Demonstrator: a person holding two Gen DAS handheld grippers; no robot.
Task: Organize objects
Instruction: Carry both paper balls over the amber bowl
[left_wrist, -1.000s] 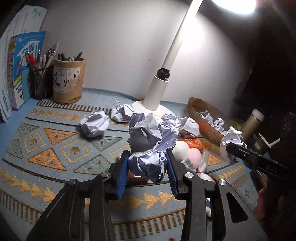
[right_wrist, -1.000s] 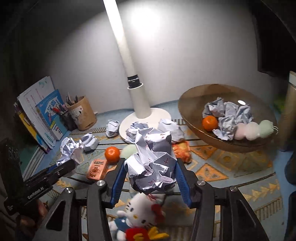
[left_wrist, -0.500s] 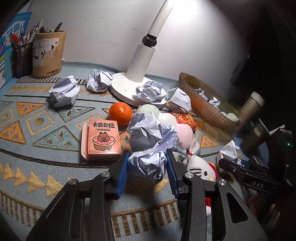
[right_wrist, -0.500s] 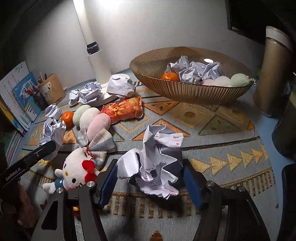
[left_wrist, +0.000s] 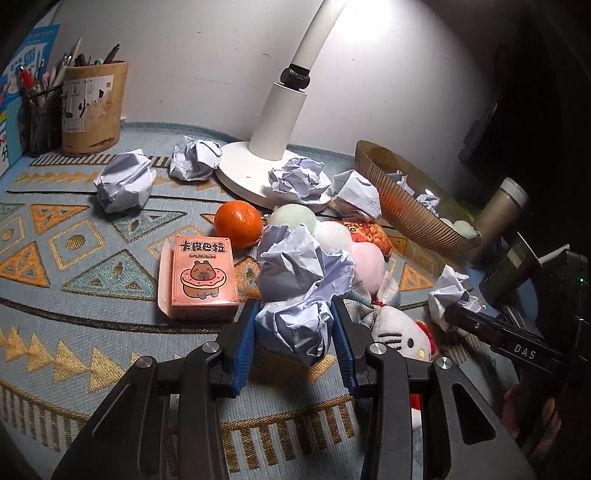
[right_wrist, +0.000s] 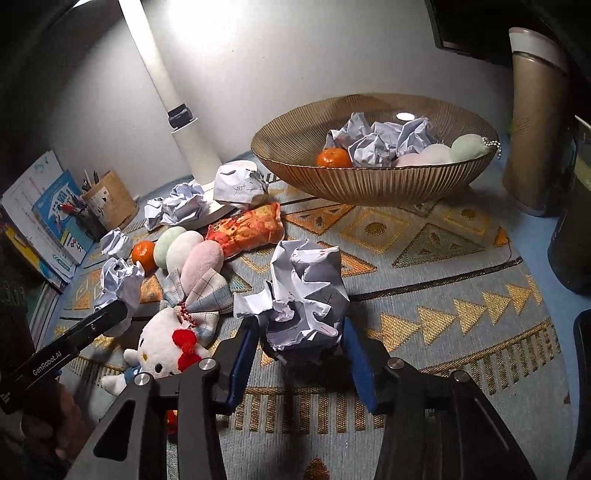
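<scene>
My left gripper (left_wrist: 295, 325) is shut on a crumpled bluish-white paper ball (left_wrist: 295, 280), held low over the patterned mat beside a pink card box (left_wrist: 201, 277). The right gripper (right_wrist: 301, 332) has a crumpled white paper ball (right_wrist: 306, 288) between its blue pads. Its jaws are closing and the pads press the paper, low over the mat in front of the ribbed brown bowl (right_wrist: 369, 184). The bowl holds paper balls, an orange and plush balls. Each gripper shows at the other view's edge: the left gripper (right_wrist: 118, 306) and the right gripper (left_wrist: 454, 314).
Loose paper balls (left_wrist: 123, 181), an orange (left_wrist: 238, 223), a snack pack (right_wrist: 245, 229), a plush dango (right_wrist: 192, 251) and a cat plush (right_wrist: 166, 343) lie between the grippers. A lamp base (left_wrist: 240, 166), pen cup (left_wrist: 92, 107) and thermos (right_wrist: 535, 122) stand behind.
Both grippers sank toward the mat with their paper balls. The right jaws stood wide around the paper half a second ago and have narrowed onto it again. The left grip is unchanged.
</scene>
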